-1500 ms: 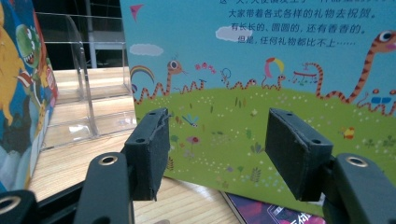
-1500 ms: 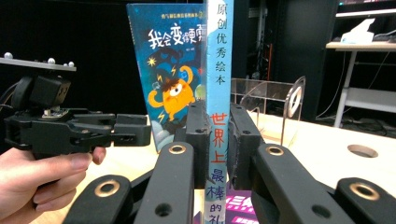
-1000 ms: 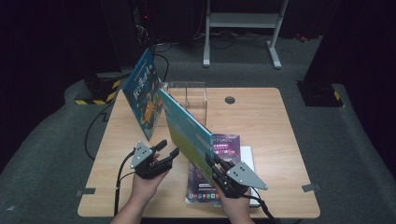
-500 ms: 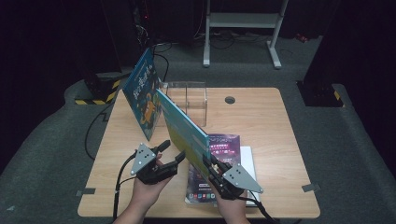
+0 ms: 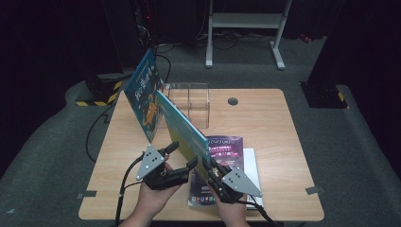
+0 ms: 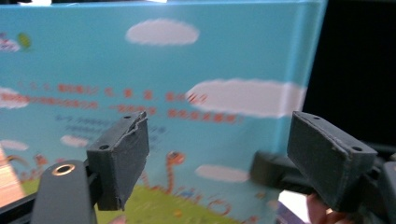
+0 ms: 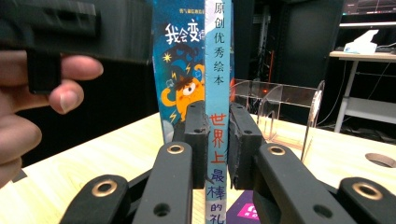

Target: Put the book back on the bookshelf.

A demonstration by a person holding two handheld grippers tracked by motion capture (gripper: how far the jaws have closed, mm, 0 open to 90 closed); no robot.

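The thin book's spine (image 7: 217, 116) reads 原创优秀绘本 in black, then 世界上最棒的礼 in red. The blue book (image 7: 180, 70) behind it shows 我会变 in white.

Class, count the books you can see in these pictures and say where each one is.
4: one in the right gripper, one standing in the clear rack, two stacked flat on the table; more may be hidden.

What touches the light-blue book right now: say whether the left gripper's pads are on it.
Apart. In the left gripper view the pads stand wide, having just opened, with the book beyond them. The right gripper clamps its spine.
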